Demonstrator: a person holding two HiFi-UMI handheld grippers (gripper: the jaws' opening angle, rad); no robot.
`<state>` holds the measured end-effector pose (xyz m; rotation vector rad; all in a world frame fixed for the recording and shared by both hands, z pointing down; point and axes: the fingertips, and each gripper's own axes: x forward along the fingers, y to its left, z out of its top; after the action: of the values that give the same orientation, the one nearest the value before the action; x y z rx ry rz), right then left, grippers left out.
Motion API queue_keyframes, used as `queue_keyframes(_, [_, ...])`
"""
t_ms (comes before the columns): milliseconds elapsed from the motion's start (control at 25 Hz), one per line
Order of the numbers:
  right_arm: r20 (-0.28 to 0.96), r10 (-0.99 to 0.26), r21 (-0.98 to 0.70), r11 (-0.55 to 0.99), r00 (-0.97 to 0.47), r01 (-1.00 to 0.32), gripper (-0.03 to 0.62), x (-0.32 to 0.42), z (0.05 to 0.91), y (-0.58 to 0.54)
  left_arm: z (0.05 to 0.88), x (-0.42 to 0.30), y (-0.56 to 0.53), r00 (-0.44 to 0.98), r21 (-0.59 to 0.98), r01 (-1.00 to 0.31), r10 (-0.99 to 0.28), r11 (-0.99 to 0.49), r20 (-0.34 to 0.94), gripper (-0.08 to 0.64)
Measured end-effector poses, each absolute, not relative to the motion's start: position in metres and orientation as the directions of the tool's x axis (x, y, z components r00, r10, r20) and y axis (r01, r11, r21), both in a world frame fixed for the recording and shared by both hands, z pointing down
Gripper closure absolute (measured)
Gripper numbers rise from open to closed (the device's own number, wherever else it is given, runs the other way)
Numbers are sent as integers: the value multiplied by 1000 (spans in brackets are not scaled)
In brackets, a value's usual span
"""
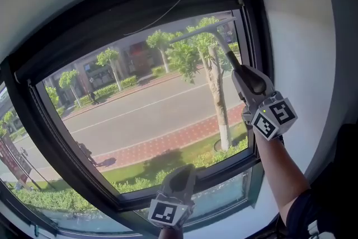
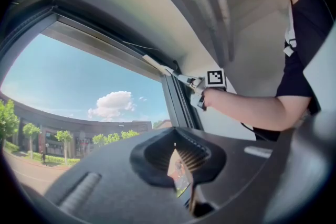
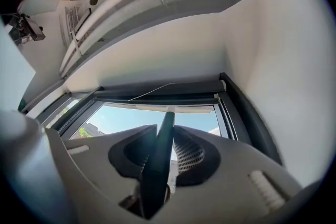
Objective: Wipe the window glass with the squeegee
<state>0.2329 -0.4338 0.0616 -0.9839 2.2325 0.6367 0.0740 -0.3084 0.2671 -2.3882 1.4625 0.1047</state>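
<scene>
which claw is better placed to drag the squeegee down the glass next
The right claw: it grips the squeegee, blade at the glass top. The left claw hangs empty, low by the sill.

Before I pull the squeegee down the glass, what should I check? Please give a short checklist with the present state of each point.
1. Grip on the squeegee: ok. The right gripper has its jaws closed on the handle.
2. Blade at the top of the glass: ok. It lies along the upper edge, on the right side.
3. Blade flat against the glass: cannot tell.
4. Left gripper out of the path: ok. It is low, by the bottom frame, with its jaws nearly together and nothing between them.
5. Glass wet: cannot tell.
</scene>
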Motion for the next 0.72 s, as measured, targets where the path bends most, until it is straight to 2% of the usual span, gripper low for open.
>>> queue_keyframes(280, [-687, -501, 169, 595, -527, -786, 492, 226, 38, -450, 238, 82, -311, 525, -293, -842, -813, -453, -253, 557])
queue_keyframes(720, [-679, -545, 88, 605, -492, -791, 492, 228, 53, -483, 243, 83, -319, 538, -292, -833, -809, -469, -237, 557])
